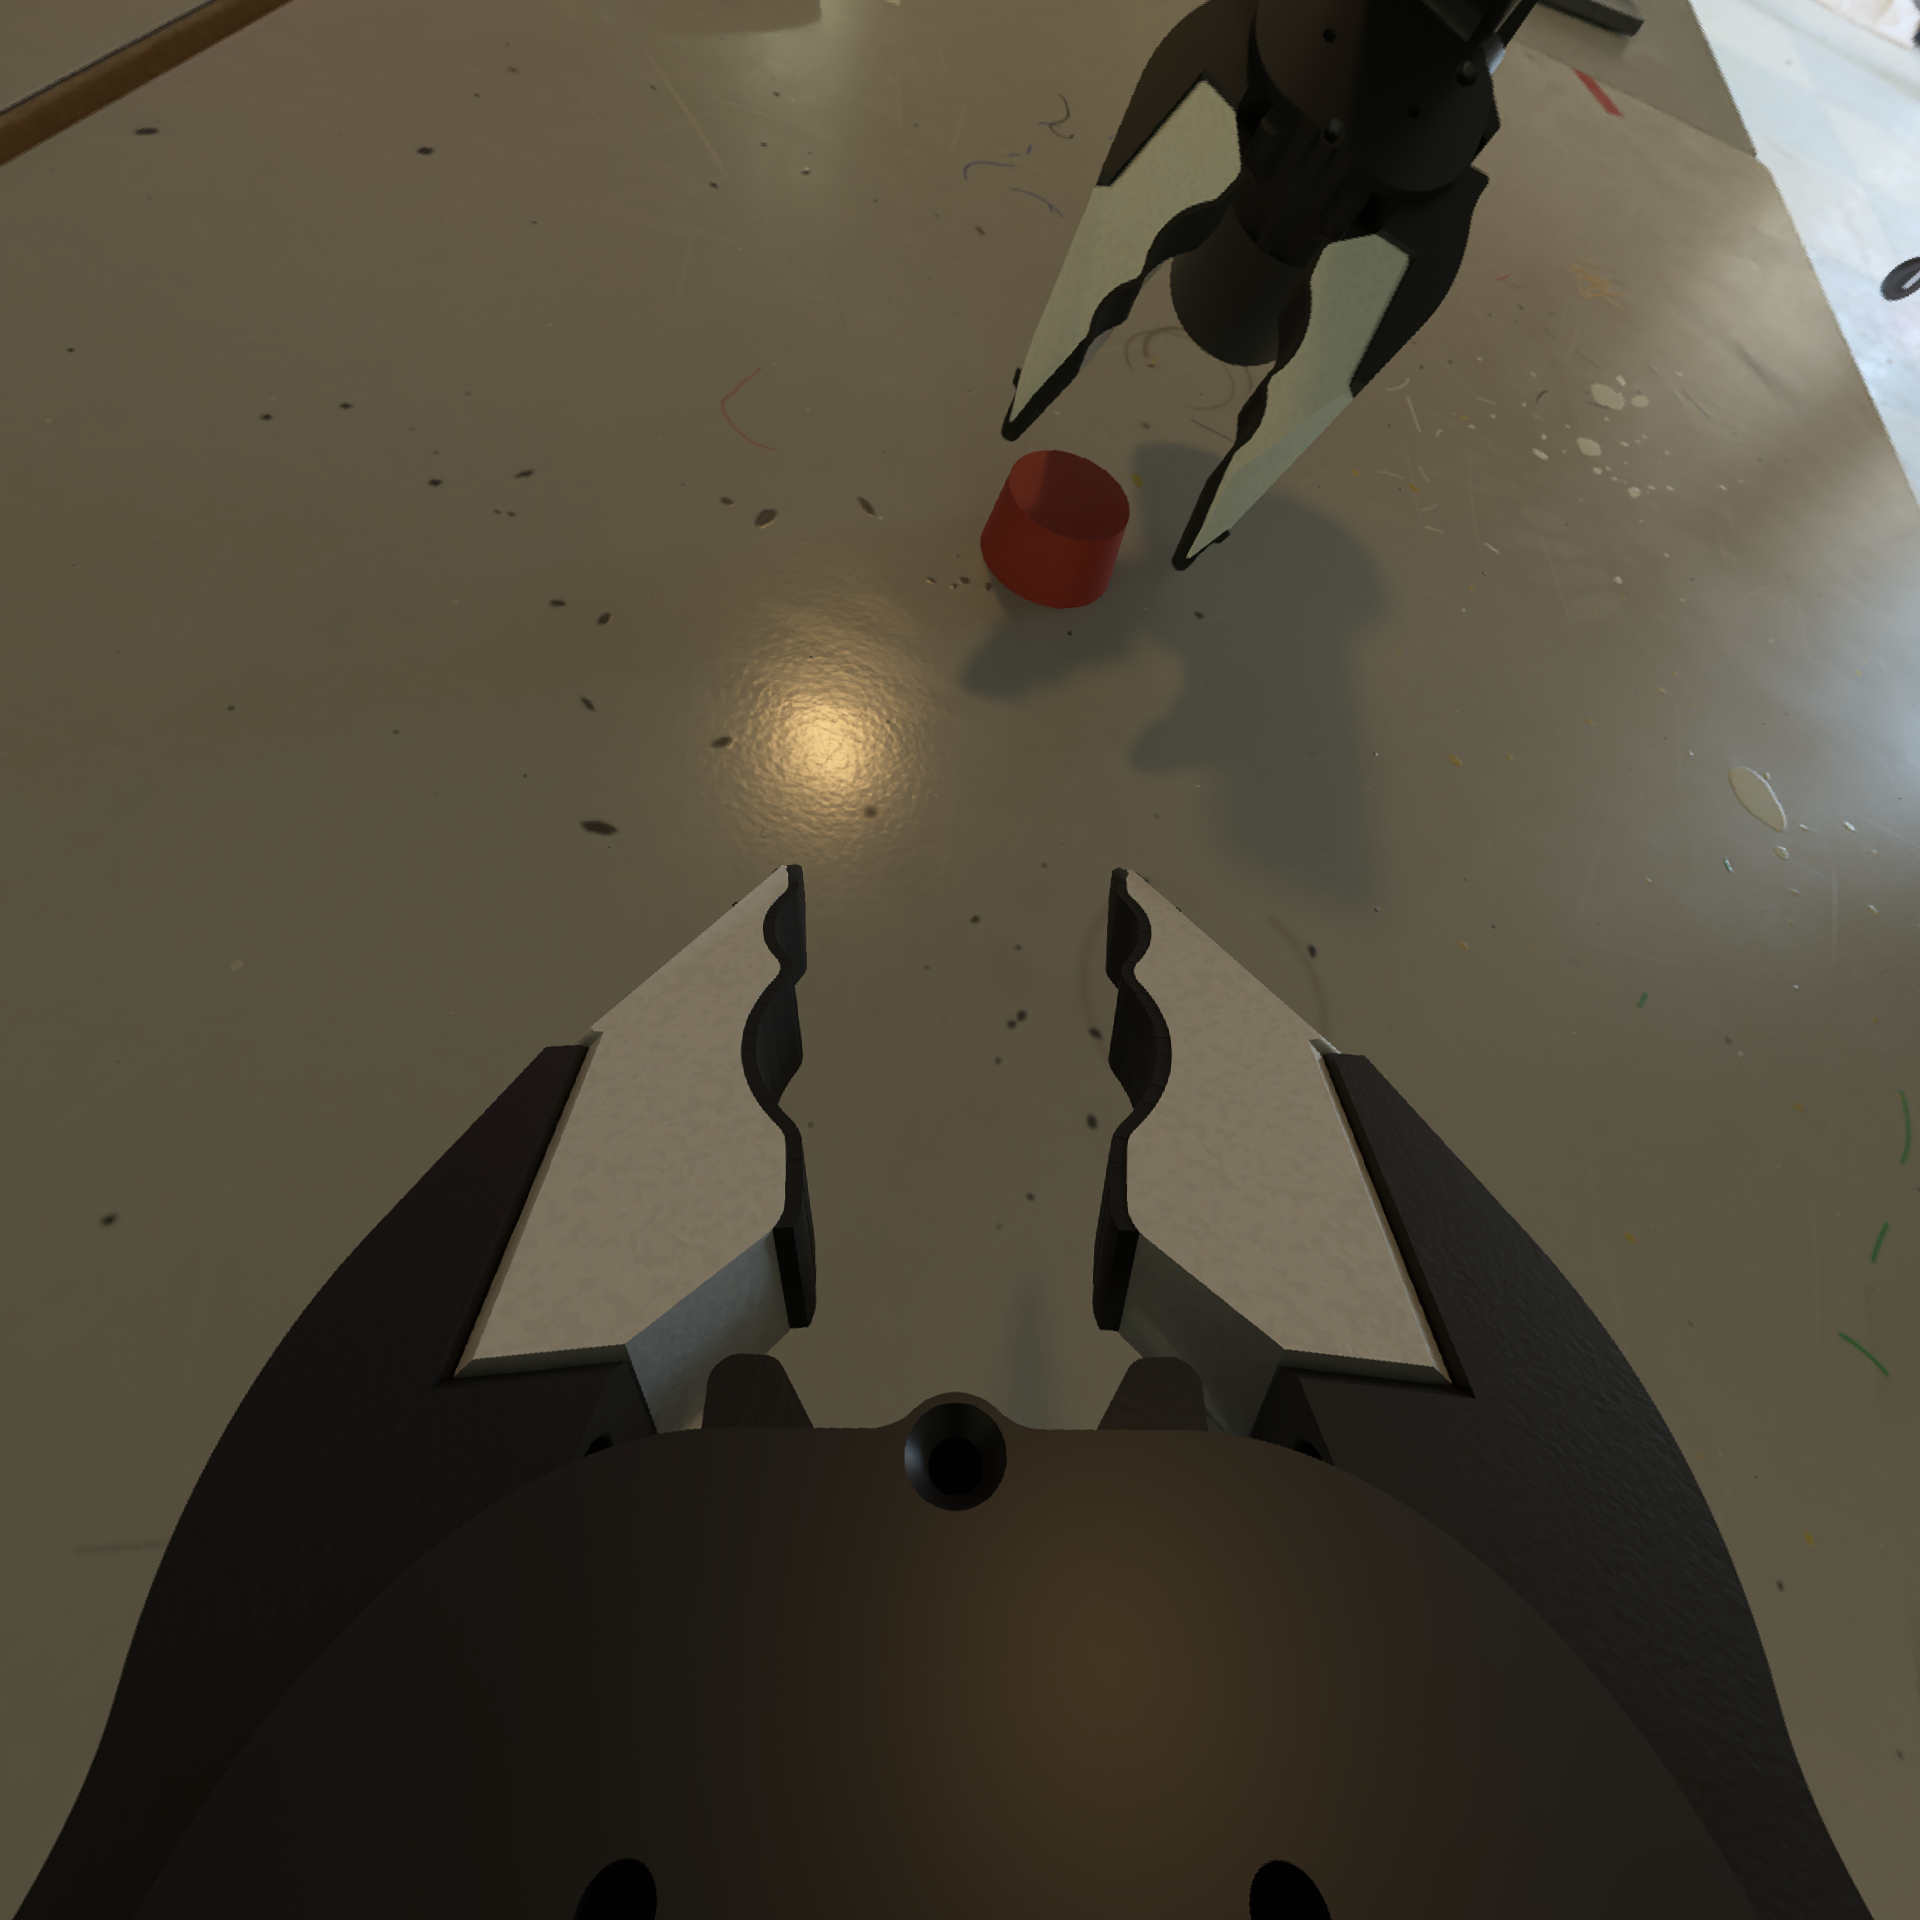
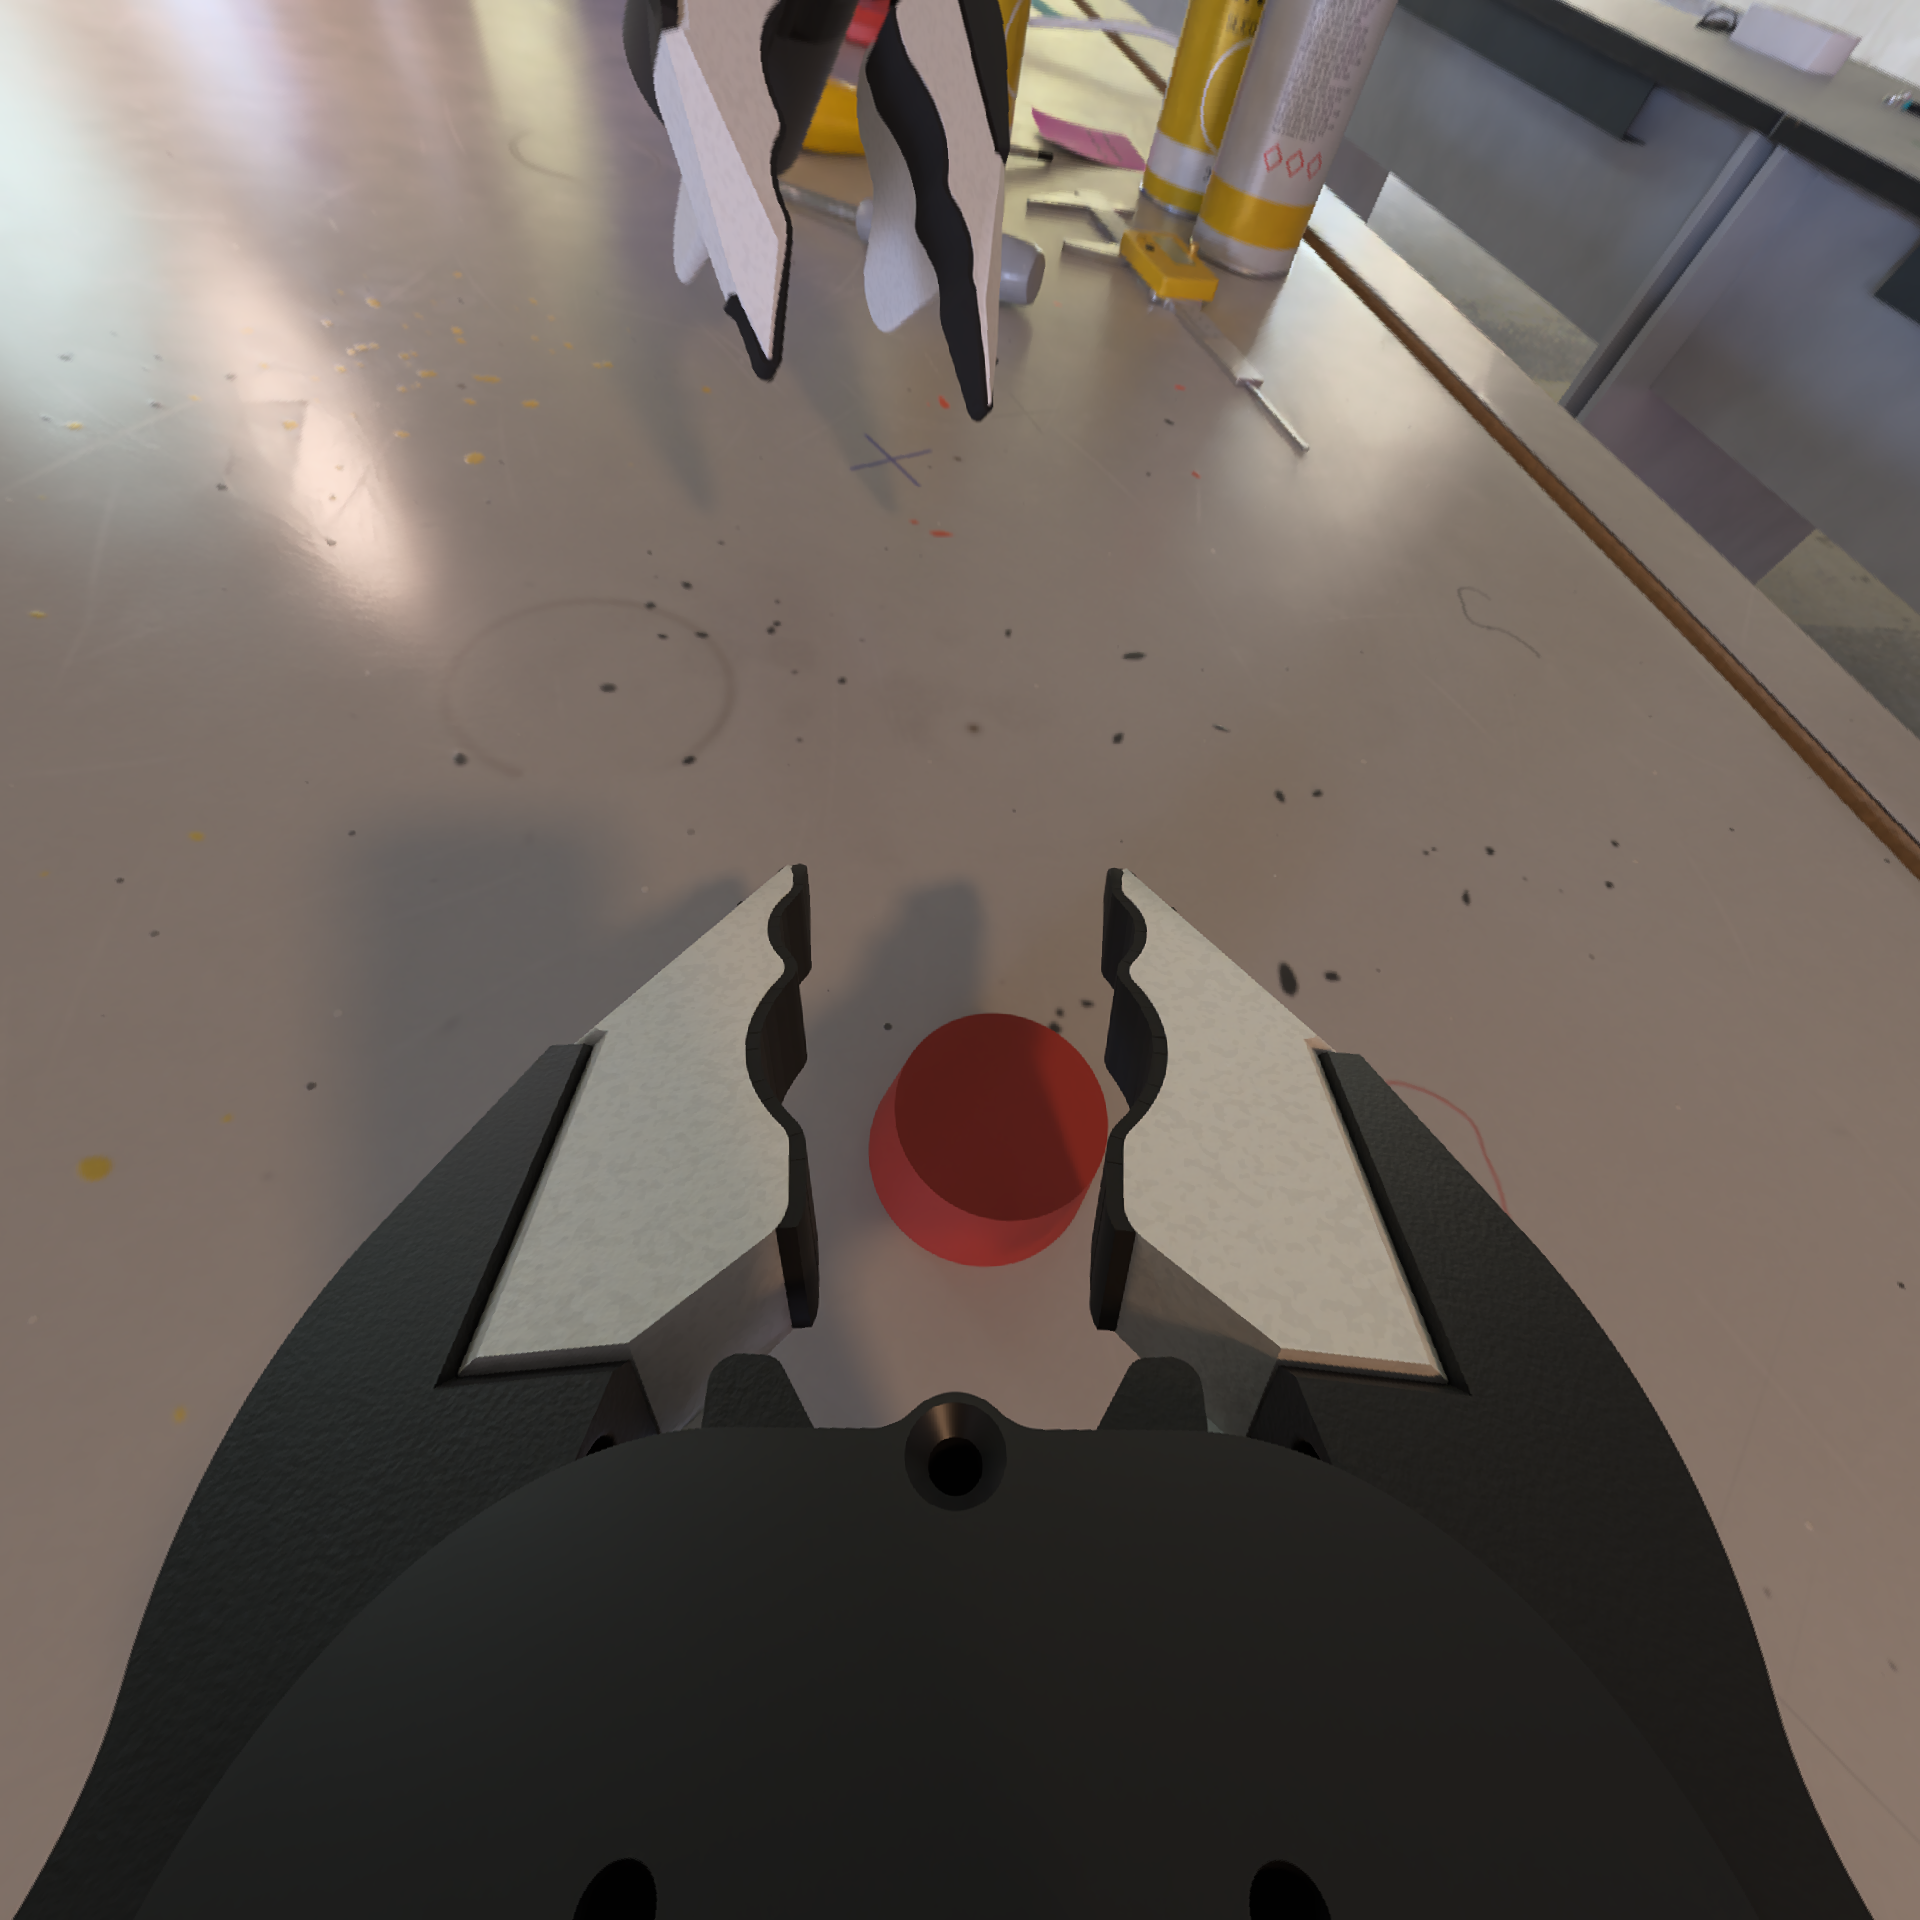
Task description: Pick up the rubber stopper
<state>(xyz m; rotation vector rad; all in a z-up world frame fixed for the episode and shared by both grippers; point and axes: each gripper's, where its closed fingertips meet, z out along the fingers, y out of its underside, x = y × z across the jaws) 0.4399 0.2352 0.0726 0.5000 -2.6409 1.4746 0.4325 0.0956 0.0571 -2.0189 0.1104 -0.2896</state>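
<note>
item: red rubber stopper (image 2: 987,1138), upright on the speckled table (image 2: 1351,727), framed between the spread fingers of the right hand-held gripper (image 2: 956,883), not yet pinched or lifted; left hand-held gripper (image 1: 956,883) spread, empty, well apart; closing and raising outstanding.

Paint-speckled grey tabletop (image 2: 1351,644), bright glare spot; grey cabinets (image 2: 1714,239) beyond far edge.
</note>
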